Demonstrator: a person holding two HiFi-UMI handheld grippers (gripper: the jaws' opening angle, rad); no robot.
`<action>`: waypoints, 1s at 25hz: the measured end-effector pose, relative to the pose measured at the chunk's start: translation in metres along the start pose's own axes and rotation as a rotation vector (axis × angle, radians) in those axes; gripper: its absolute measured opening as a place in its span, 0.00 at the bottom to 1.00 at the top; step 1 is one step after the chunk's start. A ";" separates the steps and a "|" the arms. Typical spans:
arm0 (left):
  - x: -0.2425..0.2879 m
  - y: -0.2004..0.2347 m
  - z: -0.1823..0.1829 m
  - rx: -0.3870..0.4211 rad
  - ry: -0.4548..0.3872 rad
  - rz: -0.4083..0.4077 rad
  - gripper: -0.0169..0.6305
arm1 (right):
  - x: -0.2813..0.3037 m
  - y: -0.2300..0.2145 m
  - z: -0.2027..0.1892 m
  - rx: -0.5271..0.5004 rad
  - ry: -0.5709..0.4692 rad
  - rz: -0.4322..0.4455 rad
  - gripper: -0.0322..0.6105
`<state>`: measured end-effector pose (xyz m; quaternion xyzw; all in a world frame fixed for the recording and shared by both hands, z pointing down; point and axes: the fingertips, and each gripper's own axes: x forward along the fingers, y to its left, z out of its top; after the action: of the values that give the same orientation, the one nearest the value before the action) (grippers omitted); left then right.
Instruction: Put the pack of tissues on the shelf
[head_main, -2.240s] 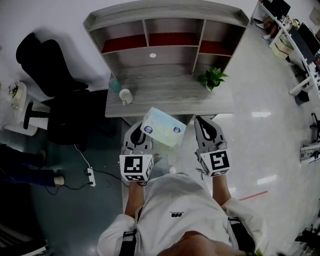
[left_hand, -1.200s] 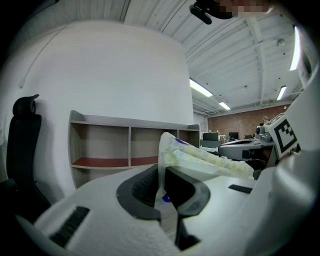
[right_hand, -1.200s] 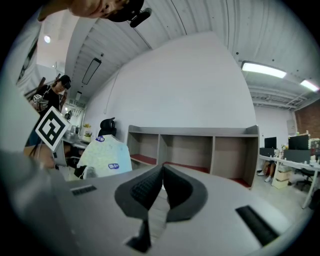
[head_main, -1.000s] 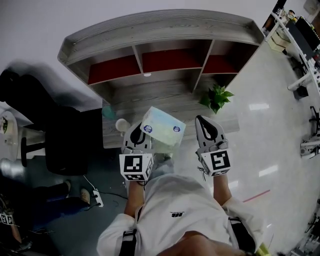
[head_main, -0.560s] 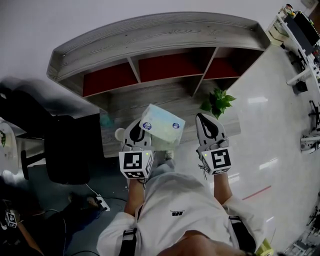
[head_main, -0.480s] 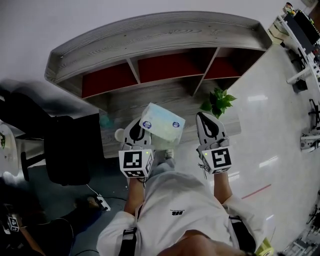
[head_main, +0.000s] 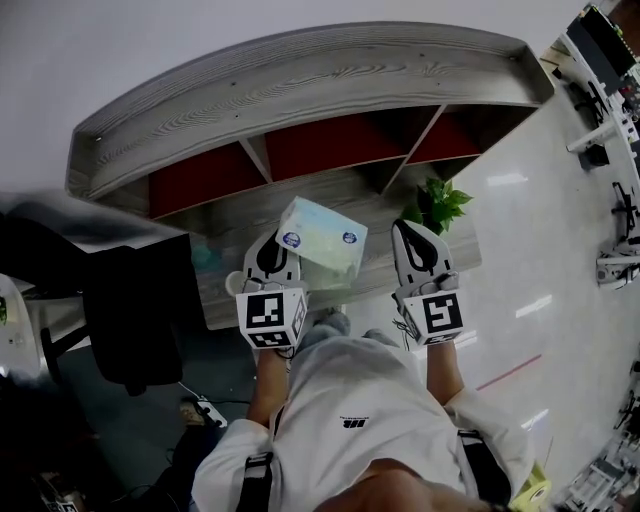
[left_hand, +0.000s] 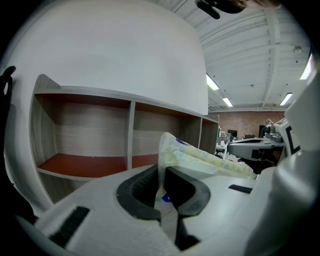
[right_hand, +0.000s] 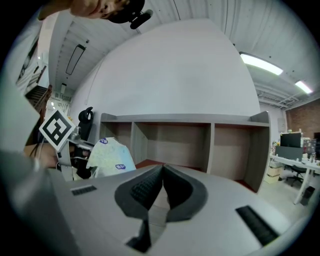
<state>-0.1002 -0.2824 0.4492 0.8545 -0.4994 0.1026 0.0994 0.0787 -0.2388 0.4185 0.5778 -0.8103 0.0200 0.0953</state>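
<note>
A pale blue and white pack of tissues (head_main: 323, 234) hangs in the air over the desk, pinched by one thin edge. My left gripper (head_main: 272, 255) is shut on that edge; in the left gripper view the pack (left_hand: 200, 156) rises up and to the right from my left gripper (left_hand: 161, 181). My right gripper (head_main: 417, 247) is beside it, shut and empty; in its own view the jaws of the right gripper (right_hand: 162, 181) meet and the pack (right_hand: 110, 156) shows at the left. Ahead stands the grey wooden shelf (head_main: 300, 80) with red-floored compartments (left_hand: 75, 162).
A potted green plant (head_main: 434, 201) stands on the desk (head_main: 380, 250) just beyond my right gripper. A pale cup (head_main: 235, 283) sits at the desk's left edge. A black office chair (head_main: 130, 310) is at the left, and other desks (head_main: 610, 90) stand at the far right.
Both grippers and the tissue pack have moved forward toward the shelf, which now looks larger and closer. The grip on the pack is unchanged.
</note>
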 end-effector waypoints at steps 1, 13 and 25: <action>0.005 0.001 0.000 -0.002 0.003 -0.001 0.08 | 0.003 -0.002 0.000 -0.001 -0.001 -0.002 0.09; 0.056 0.007 0.010 -0.029 0.028 0.014 0.08 | 0.030 -0.025 0.001 -0.001 0.014 -0.020 0.09; 0.100 0.011 0.019 -0.073 0.039 0.088 0.08 | 0.054 -0.052 -0.010 0.018 0.032 0.025 0.09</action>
<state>-0.0601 -0.3765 0.4590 0.8254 -0.5378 0.1054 0.1356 0.1121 -0.3047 0.4333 0.5679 -0.8158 0.0377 0.1028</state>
